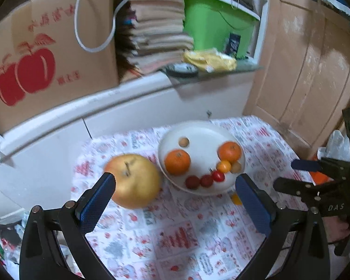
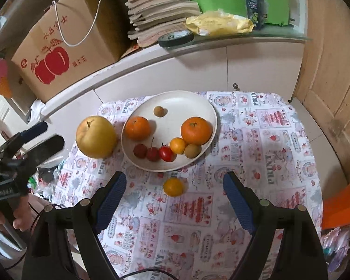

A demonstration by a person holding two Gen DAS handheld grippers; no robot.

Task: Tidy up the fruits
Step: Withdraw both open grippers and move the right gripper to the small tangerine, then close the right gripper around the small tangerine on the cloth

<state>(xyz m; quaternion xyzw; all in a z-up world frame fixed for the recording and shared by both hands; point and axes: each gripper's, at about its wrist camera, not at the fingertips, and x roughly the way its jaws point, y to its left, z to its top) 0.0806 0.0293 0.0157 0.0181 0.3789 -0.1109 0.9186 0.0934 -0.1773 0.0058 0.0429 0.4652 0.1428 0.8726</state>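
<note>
My left gripper (image 1: 175, 184) is spread wide with nothing between its blue pads, and my right gripper (image 2: 173, 186) is likewise wide open and empty, hovering over the table. The large yellow pear (image 2: 96, 137) sits on the patterned tablecloth (image 2: 268, 140), touching the left edge of the white plate (image 2: 193, 98); it is nearly round, so I can't give it a long axis, but its stem stands up and leans slightly toward the back of the table. On the plate lie two oranges (image 2: 137, 127), each with its stem scar facing up, a small brown fruit (image 2: 159, 111) near the far rim, and a curved row along the near rim: three small red fruits (image 2: 152, 153), a yellow tomato (image 2: 177, 145) and another brown fruit (image 2: 192, 150) tucked against the right-hand orange. One small yellow fruit (image 2: 173, 187) lies alone on the cloth, just in front of the plate, between my right gripper's fingers in that view. Behind the table runs a white cabinet (image 2: 256, 63) carrying a cardboard apple box (image 2: 65, 44), a stack of papers (image 2: 158, 7), a roll of black tape (image 2: 175, 37), a yellow bag (image 2: 219, 23) and a green bin (image 1: 212, 23). A wooden door (image 1: 310, 70) stands to the right.
</note>
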